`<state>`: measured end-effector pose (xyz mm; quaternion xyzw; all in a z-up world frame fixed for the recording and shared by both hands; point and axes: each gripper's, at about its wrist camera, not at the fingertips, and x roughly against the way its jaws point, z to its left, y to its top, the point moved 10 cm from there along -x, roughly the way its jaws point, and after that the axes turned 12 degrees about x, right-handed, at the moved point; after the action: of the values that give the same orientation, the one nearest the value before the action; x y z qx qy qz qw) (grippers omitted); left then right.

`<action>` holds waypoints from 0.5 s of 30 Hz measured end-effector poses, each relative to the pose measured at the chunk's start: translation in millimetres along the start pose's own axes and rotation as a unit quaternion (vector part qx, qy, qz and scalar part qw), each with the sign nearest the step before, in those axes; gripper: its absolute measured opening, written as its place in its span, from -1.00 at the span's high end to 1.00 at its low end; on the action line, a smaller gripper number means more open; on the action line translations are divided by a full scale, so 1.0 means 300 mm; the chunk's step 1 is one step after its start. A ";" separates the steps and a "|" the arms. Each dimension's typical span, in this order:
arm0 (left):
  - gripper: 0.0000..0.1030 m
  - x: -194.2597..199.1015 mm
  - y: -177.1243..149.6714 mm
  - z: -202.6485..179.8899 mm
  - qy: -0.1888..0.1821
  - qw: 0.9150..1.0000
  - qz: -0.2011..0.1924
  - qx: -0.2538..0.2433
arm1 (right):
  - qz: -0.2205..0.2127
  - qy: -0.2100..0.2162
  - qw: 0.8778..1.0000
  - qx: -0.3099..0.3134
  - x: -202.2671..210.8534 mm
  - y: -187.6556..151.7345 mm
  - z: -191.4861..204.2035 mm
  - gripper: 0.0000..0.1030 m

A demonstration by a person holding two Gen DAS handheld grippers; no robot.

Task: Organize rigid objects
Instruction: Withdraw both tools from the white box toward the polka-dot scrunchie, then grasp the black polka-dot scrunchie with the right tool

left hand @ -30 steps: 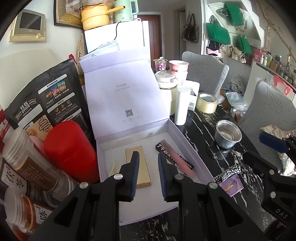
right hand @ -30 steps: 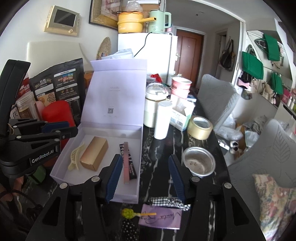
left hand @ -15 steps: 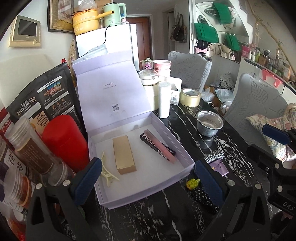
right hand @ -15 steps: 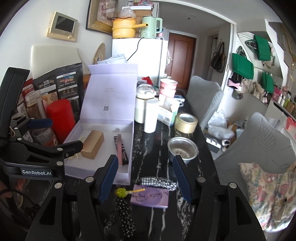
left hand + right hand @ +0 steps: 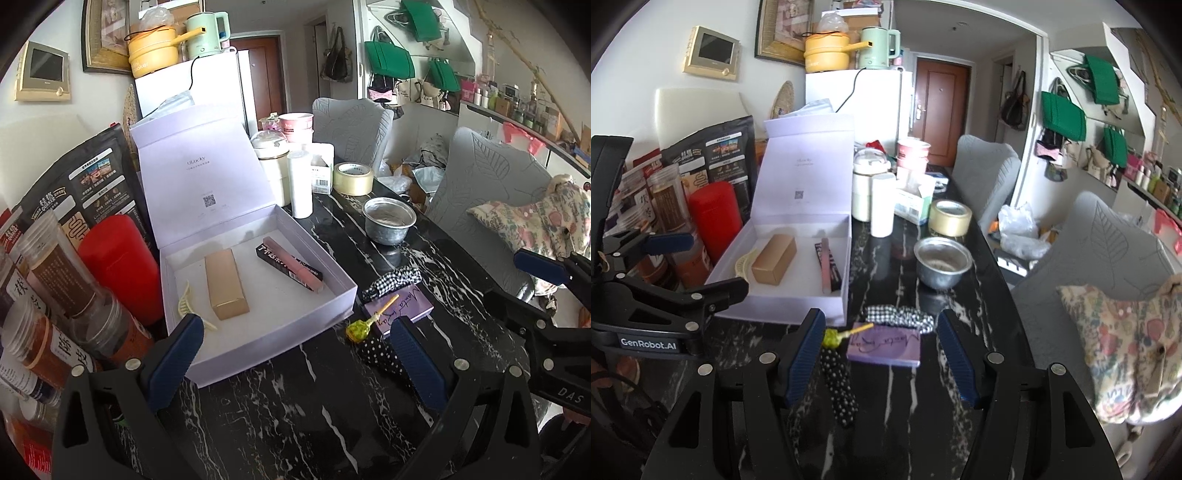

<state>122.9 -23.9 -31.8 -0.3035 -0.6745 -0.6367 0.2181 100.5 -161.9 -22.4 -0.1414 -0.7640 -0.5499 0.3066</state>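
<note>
An open lavender box (image 5: 332, 295) lies on the black marble table with its lid propped up. Inside it are a gold carton (image 5: 225, 284), a pink tube on a black pack (image 5: 291, 267) and a cream hair claw (image 5: 186, 304). My left gripper (image 5: 295, 343) hovers wide open over the box's near corner, holding nothing. To the right of the box lie a purple card (image 5: 886, 347), a yellow-green lollipop (image 5: 831, 338), a checked cloth (image 5: 897, 317) and a dotted cloth (image 5: 838, 380). My right gripper (image 5: 881, 332) stands open above the card, clear of it.
Jars (image 5: 55, 280), a red canister (image 5: 118, 266) and a black pouch crowd the left of the box. Behind it stand a white pot, a white cup (image 5: 301, 184), a tape roll (image 5: 352, 179) and a metal bowl (image 5: 388, 221). Grey chairs flank the table's right edge.
My left jaws went from nearly shut to wide open. Both grippers drew back from the box toward the near table edge. The right jaws widened a little.
</note>
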 end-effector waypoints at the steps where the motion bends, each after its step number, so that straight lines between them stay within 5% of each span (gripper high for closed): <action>1: -1.00 0.004 -0.013 -0.002 -0.004 1.000 0.003 0.000 | 0.002 0.001 1.000 -0.001 0.002 -0.009 0.003 -0.23; 15: -1.00 -0.025 -0.150 0.024 -0.006 0.999 0.035 0.007 | 0.027 0.035 0.999 -0.028 -0.046 -0.171 0.066 -0.24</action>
<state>98.0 -18.1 -70.1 -0.3291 -0.6695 -0.6218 0.2384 76.5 -159.9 -73.6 -0.1513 -0.7327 -0.5675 0.3439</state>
